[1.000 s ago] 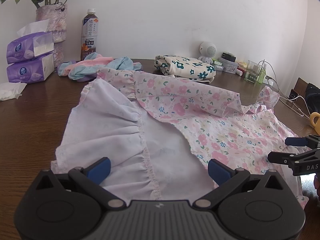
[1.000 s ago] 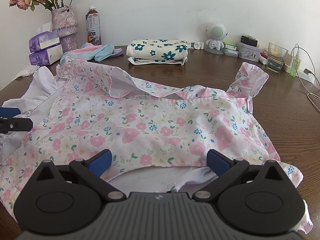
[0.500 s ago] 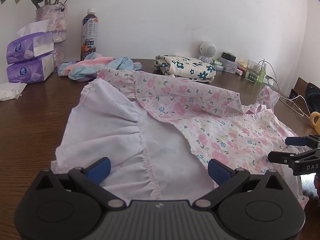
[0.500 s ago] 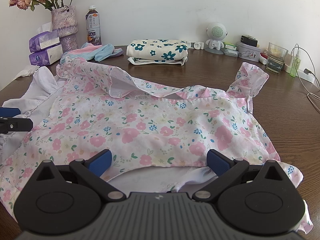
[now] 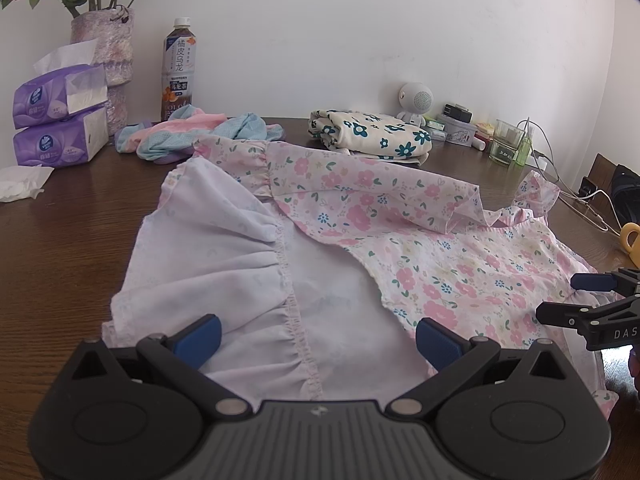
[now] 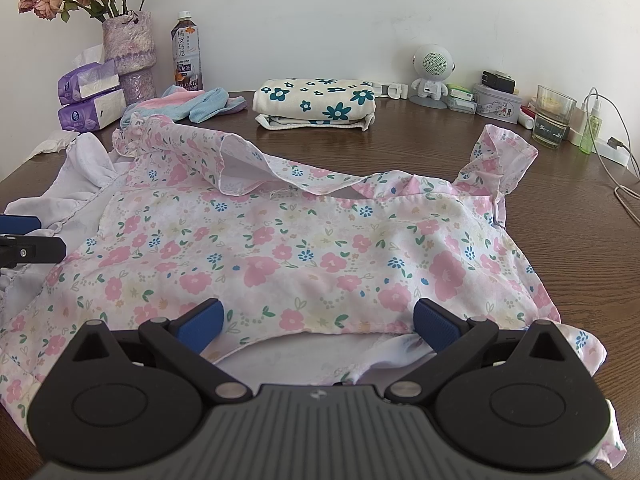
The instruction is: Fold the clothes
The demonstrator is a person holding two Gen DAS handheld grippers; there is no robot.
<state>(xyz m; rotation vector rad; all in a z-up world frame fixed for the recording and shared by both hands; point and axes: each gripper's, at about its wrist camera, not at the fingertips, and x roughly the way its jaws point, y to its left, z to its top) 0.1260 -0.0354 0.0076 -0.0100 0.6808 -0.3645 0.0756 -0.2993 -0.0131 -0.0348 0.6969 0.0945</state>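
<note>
bare table [image 6: 580,216] right of the dress [image 6: 304,248]; folded clothes [image 6: 316,102] block behind.

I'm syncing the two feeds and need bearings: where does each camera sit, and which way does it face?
Left wrist: on the left gripper, over the pale ruffled skirt of the floral dress, facing the wall; its open fingers show, right gripper at its right edge.
Right wrist: on the right gripper, over the dress bodice, fingers open.
Shared: dress, folded cream garment, tea bottle.

The bottle [image 5: 178,72] label reads "橘皮乌龙"; the other gripper's arm [image 5: 600,320] shows the letters "DAS".
</note>
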